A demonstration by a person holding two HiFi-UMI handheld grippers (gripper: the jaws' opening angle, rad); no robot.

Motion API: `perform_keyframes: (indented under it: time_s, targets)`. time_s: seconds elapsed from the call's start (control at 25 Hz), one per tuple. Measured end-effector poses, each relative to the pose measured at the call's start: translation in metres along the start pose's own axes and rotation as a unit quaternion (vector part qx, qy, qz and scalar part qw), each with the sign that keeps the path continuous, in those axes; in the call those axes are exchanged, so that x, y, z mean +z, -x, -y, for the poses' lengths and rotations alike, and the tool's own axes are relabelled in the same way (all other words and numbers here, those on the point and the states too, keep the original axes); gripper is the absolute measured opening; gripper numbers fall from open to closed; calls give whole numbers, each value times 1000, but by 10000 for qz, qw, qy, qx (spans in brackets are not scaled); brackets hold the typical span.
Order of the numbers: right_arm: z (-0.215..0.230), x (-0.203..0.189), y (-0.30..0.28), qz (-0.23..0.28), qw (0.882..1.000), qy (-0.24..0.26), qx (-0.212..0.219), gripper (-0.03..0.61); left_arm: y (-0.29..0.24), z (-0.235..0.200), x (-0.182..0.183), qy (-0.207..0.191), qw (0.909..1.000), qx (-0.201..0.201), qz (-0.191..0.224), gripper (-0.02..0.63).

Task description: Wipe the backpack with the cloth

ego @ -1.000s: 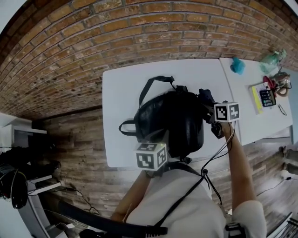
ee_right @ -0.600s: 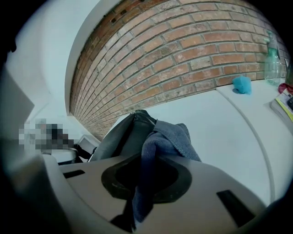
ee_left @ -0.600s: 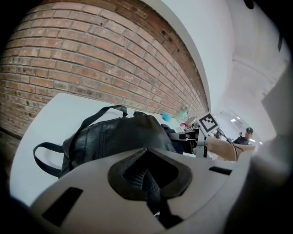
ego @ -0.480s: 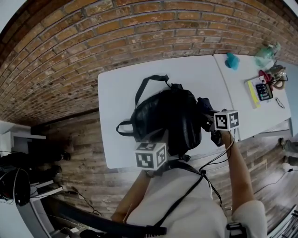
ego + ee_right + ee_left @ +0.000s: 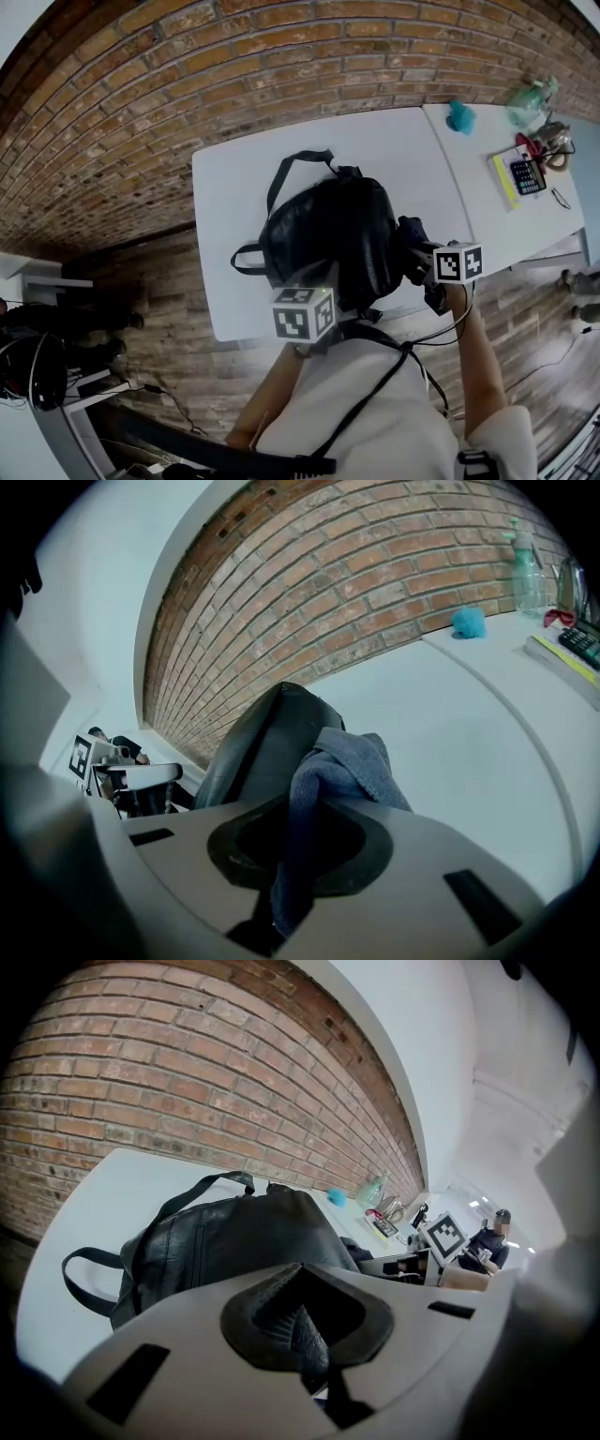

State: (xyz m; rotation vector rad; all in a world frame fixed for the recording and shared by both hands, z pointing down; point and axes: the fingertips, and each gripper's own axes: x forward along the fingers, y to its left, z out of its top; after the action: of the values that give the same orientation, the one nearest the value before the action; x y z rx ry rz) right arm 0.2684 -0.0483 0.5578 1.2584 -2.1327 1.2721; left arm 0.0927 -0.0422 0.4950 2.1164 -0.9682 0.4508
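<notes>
From above, the left gripper (image 5: 307, 300) shows little more than its marker cube. The cube covers the jaws and the near edge of the black leather-look backpack (image 5: 323, 234). The left gripper's own view settles it: the claw (image 5: 300, 1326) is pressed together on a fold of the pack's black skin (image 5: 225, 1241). The blue-grey cloth (image 5: 410, 234) is only a dark lump from overhead, and I cannot make out where it meets the pack. In the right gripper view the claw (image 5: 291, 855) pinches a hanging tail of that cloth (image 5: 333, 766). The rest is bunched over the jaws, right against the pack's flank (image 5: 262, 742).

The backpack lies on the white rectangular table (image 5: 234, 187), straps toward the red brick wall (image 5: 187, 84). The left forearm reaches straight ahead to the pack's 6 o'clock edge. The right arm stretches out long, and its gripper (image 5: 427, 258) is at the pack's 4 o'clock, pointing in at its side.

Compared with a second ago, the right gripper has slid along the pack's right side from about 3 o'clock toward the person. The left gripper has held its spot.

A small turquoise lump (image 5: 459, 117) sits on the neighbouring white table (image 5: 487, 225), at 2 o'clock from the pack.
</notes>
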Motion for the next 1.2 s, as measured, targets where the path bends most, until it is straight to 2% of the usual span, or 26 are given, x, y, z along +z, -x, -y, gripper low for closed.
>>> perform_keyframes:
  time_s: [0.28,0.84,1.2]
  targets:
    - [-5,-21,11,-14,9999,39,-105,46,-3,5,-3,-10,10000,-47,-24,5]
    - [-25,-57,33,-72,9996,-219,147,48,-9,11,-3,25,9999,-86,-51,5]
    - [-36,-78,38,-387,9987,-194,257,48,-12,9,-2,34,9999,-93,-58,5]
